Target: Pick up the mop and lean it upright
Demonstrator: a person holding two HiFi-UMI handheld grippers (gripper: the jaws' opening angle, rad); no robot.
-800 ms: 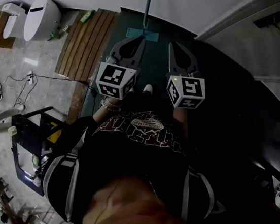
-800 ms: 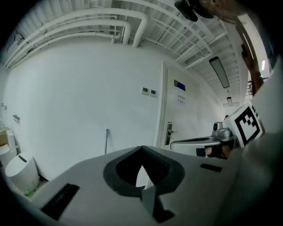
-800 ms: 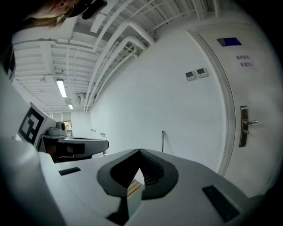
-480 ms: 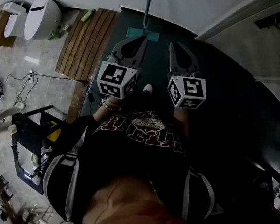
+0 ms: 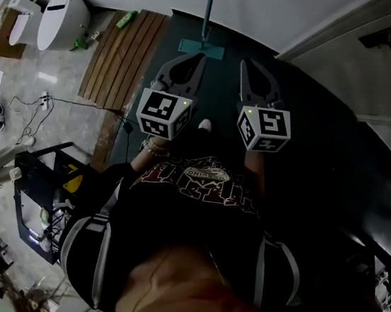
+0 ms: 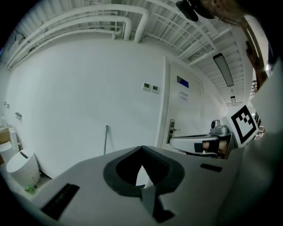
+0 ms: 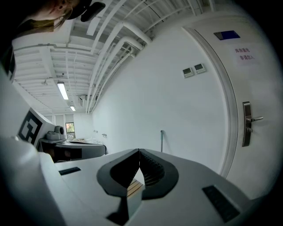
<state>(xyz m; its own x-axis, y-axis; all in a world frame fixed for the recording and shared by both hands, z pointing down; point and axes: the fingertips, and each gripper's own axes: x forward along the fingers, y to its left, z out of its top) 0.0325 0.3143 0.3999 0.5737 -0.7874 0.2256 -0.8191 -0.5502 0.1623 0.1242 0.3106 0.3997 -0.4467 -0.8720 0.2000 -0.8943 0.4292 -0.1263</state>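
The mop stands upright against the white wall. Its teal head [image 5: 201, 48] rests on the dark floor mat and its thin handle [image 5: 210, 4] runs up the wall. The handle also shows in the left gripper view as a thin pole [image 6: 105, 139] and in the right gripper view as a pole [image 7: 162, 141]. My left gripper [image 5: 196, 58] and right gripper [image 5: 245, 64] hang side by side just short of the mop head, apart from it. Both are shut with nothing between the jaws. The left gripper's tips [image 6: 141, 148] meet, and so do the right gripper's tips [image 7: 139, 151].
A wooden slatted board [image 5: 119, 56] lies left of the dark mat [image 5: 310, 152], with a white toilet [image 5: 60, 20] and a green bottle [image 5: 125, 20] beyond it. A black cart [image 5: 40, 195] and a cable [image 5: 45, 103] are at the left. A door with a handle [image 7: 247, 128] is to the right of the mop.
The head view has shifted a little, so the room slides slightly. Both grippers stay shut in nearly the same place and the mop has not moved.
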